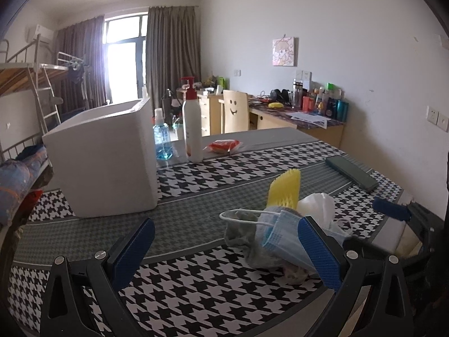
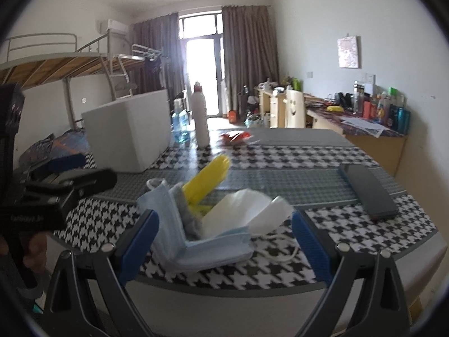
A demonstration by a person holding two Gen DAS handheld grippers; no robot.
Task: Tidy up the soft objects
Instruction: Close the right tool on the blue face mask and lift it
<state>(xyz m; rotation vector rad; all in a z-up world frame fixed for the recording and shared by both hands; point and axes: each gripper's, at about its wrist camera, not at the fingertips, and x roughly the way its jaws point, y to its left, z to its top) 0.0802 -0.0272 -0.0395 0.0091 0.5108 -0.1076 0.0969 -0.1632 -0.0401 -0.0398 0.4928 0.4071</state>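
A small heap of soft things is seen on the checked table (image 2: 322, 151). A blue face mask (image 2: 196, 250) is folded at the front. A yellow sponge (image 1: 284, 188) is stuck up behind it, tilted. A white mask (image 2: 252, 210) and a grey cloth (image 1: 241, 230) are bunched beside them, all touching.

On the table (image 1: 196, 213) we find a heap of soft things near its front edge: a face mask (image 1: 280, 236) lies at the near side, a crumpled cloth (image 1: 241, 233) to its left, a sponge (image 1: 283, 188) standing up behind it, and a plastic bag (image 1: 317, 205) to the right of the sponge. Far left on the table sits a large box (image 1: 103, 160). Just right of the box stand a spray bottle (image 1: 162, 137) and, right of that, a pump bottle (image 1: 192, 123). A small packet (image 1: 224, 146) lies right of the pump bottle. A phone (image 1: 350, 172) lies at the right side, beyond the heap. Behind the table we see a chair (image 1: 235, 111) at a desk (image 1: 303, 123).
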